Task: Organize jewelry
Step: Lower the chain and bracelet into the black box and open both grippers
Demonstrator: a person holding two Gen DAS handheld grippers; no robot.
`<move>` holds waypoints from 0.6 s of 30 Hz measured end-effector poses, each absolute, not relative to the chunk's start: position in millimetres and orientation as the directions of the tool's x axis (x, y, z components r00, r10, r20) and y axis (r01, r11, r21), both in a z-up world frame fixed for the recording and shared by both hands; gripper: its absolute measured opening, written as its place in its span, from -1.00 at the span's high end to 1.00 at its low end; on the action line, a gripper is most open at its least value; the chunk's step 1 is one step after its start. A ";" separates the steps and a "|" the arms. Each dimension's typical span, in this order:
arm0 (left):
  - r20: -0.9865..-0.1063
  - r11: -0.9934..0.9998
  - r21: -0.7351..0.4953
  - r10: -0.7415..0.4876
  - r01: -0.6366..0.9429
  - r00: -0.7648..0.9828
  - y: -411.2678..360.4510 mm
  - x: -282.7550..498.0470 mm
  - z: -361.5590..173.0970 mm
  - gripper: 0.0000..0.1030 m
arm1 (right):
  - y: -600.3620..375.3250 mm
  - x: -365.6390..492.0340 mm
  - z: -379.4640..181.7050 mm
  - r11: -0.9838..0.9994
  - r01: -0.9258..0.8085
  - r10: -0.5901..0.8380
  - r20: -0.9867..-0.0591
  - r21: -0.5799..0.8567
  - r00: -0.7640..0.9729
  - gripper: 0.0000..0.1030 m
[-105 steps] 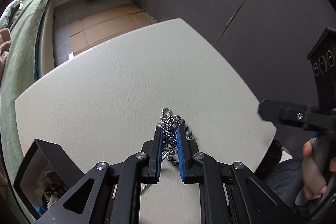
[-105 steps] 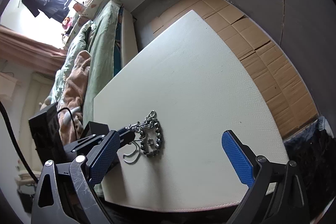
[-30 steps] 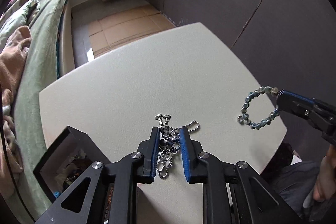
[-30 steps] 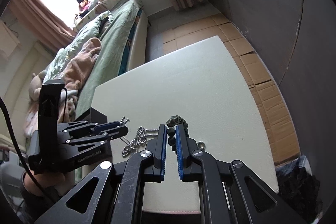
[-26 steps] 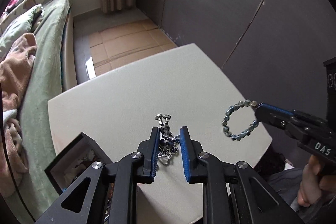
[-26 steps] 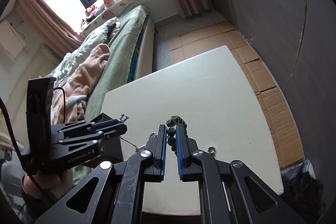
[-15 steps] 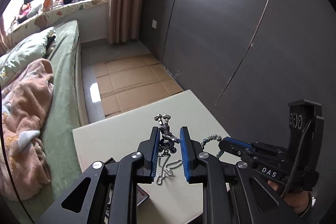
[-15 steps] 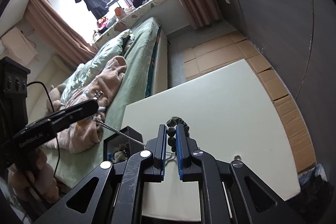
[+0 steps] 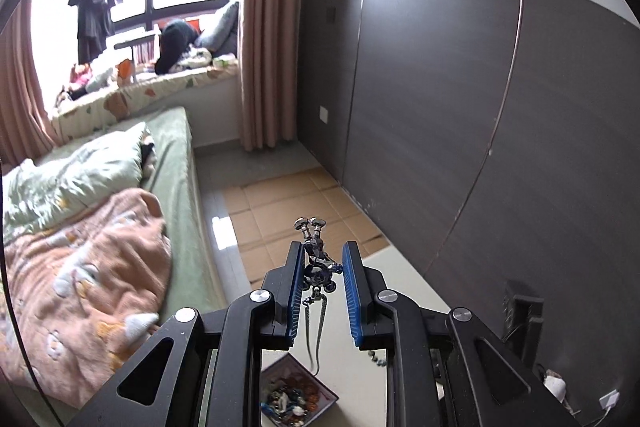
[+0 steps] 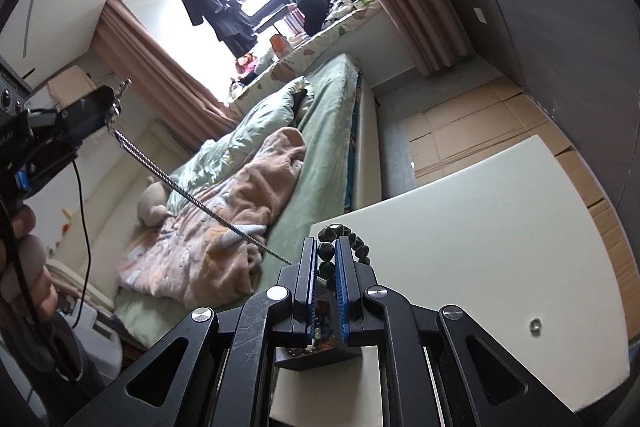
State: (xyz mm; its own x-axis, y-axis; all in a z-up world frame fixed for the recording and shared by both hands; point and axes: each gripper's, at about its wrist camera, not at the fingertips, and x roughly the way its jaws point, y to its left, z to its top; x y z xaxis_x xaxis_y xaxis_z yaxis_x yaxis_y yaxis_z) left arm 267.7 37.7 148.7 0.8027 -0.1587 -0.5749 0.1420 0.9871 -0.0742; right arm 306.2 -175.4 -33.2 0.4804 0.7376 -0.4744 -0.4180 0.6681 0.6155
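Two grips, one tangle: left fingers (image 9: 321, 269) pinching a silver pendant (image 9: 316, 261), chain (image 9: 315, 335) hanging straight down toward an open jewelry box (image 9: 298, 397) directly below on the white table (image 10: 500, 227). Right fingers (image 10: 327, 261) pressed nearly together on a dark beaded bracelet (image 10: 344, 241), low over the same box. Seen from the right wrist, chain stretched long and taut, running diagonally from the raised left gripper (image 10: 86, 113) down behind the right fingers. Apparently snagged below; right side nearer the box. Small clear bead (image 10: 534, 325) loose on the table, well apart. Bed (image 9: 120, 187) beyond.
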 end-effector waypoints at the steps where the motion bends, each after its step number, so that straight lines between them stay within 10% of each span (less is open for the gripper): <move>1: -0.564 0.988 -0.068 -0.151 0.137 0.812 39.7 264.8 156.8 0.61 | -171.6 305.0 -33.6 0.659 -0.427 0.746 -0.468 0.620 0.473 0.80; 18: -0.522 0.997 -0.017 -0.076 0.079 0.850 65.8 245.7 194.1 0.61 | -80.4 301.5 -62.3 0.602 -0.505 0.790 -0.554 0.618 0.264 0.71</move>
